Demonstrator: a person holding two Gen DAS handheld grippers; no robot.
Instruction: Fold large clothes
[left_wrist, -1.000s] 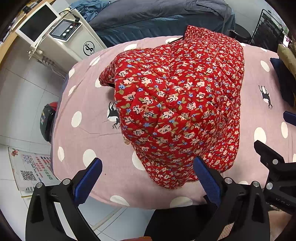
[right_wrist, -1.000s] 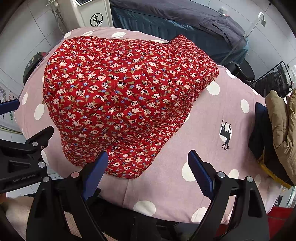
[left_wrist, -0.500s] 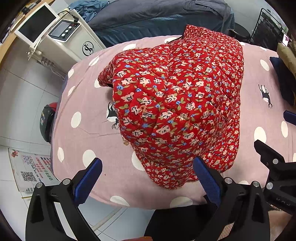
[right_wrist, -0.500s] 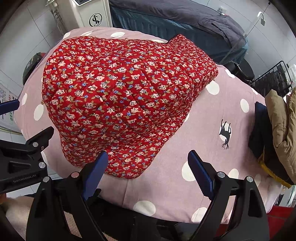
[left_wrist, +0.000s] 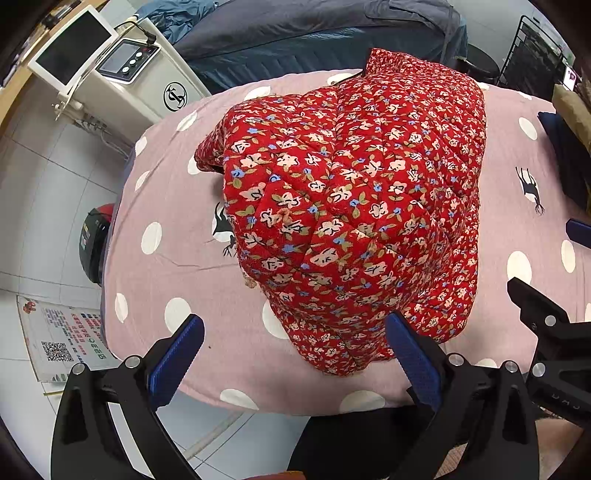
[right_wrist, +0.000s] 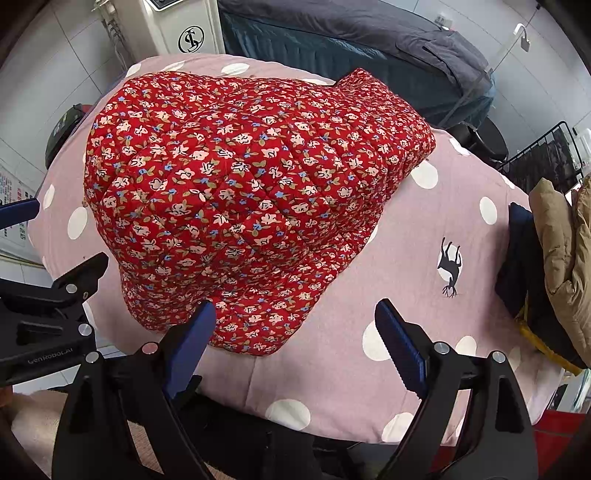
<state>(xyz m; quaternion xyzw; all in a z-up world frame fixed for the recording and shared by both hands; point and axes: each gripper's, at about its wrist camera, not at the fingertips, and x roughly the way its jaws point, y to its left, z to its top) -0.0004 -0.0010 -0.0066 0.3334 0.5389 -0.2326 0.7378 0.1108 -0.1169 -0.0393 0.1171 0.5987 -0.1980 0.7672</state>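
Pink polka-dot bedsheet is topped by a red floral quilted jacket, stretched lengthwise away from both jaws. Left gripper and right gripper are tipped steeply down, spread wide, nothing held.

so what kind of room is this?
Probably a bedroom or treatment room, not a lab. The red jacket lies on a table under a pink dotted sheet, a bed with dark bedding stands behind, and a white console machine stands beside it.
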